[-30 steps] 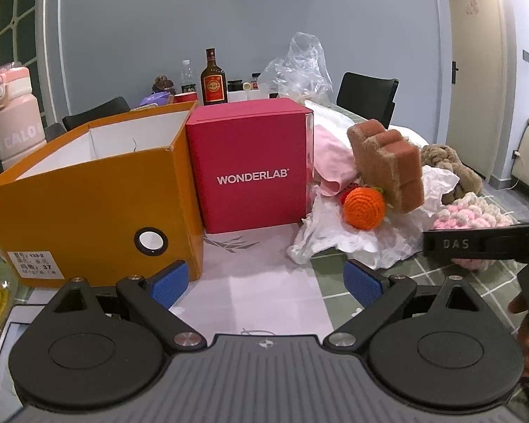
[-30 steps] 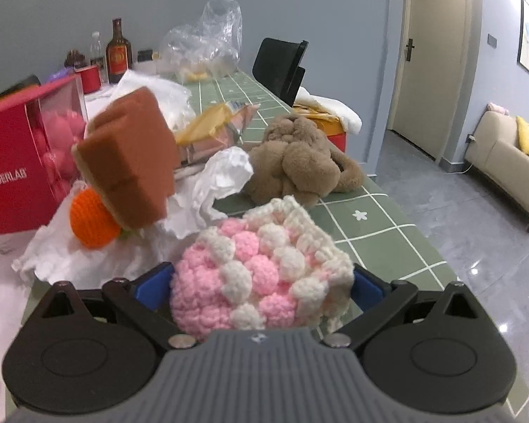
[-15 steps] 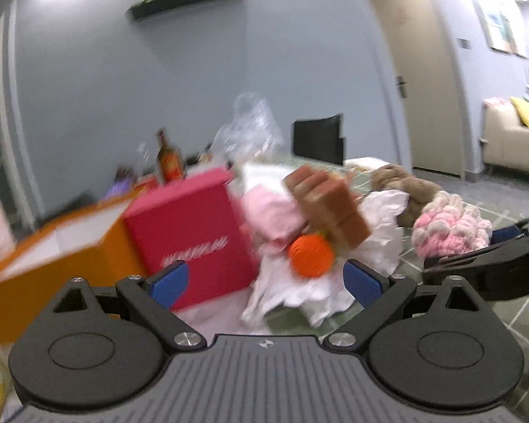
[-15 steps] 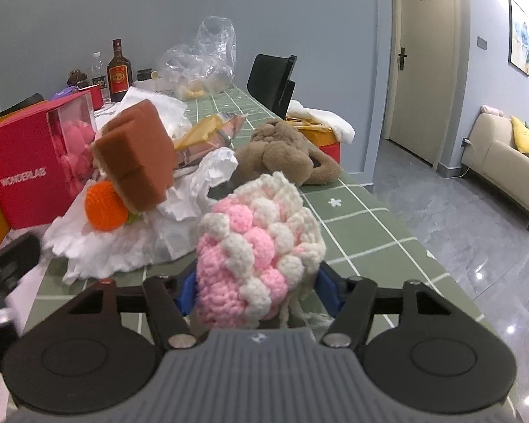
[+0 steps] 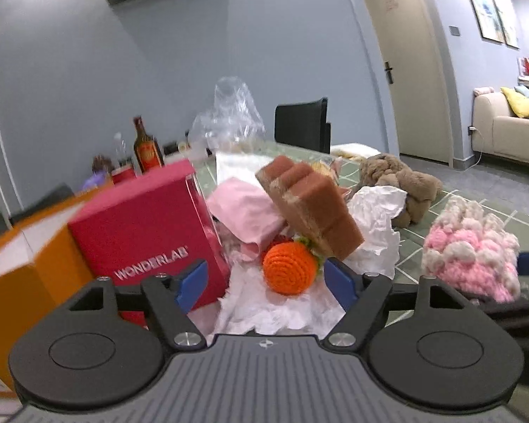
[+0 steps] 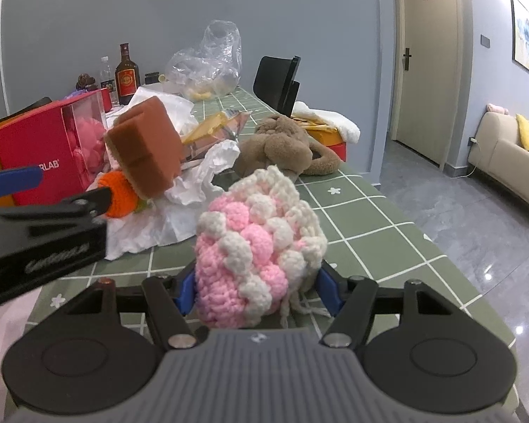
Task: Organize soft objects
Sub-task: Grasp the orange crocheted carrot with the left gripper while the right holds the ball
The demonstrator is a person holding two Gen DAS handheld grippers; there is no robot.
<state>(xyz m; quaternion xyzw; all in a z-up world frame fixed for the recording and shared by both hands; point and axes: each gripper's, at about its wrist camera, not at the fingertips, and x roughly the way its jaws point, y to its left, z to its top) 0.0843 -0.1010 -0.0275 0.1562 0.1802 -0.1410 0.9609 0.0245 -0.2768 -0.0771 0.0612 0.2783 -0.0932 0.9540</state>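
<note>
The right gripper [image 6: 257,290] is squeezing a pink-and-white crochet pouch [image 6: 259,246] at its base; it looks light and squashy. The left gripper [image 5: 262,282] has just been closing, nothing gripped.

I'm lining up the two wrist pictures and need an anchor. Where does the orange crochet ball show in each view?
Left wrist: the orange crochet ball sits low at centre, on white paper just beyond the open jaws.
Right wrist: the ball is left of centre, partly hidden behind the left gripper's dark finger.
Shared landmark: the brown sponge block leans right above it in both.
</note>
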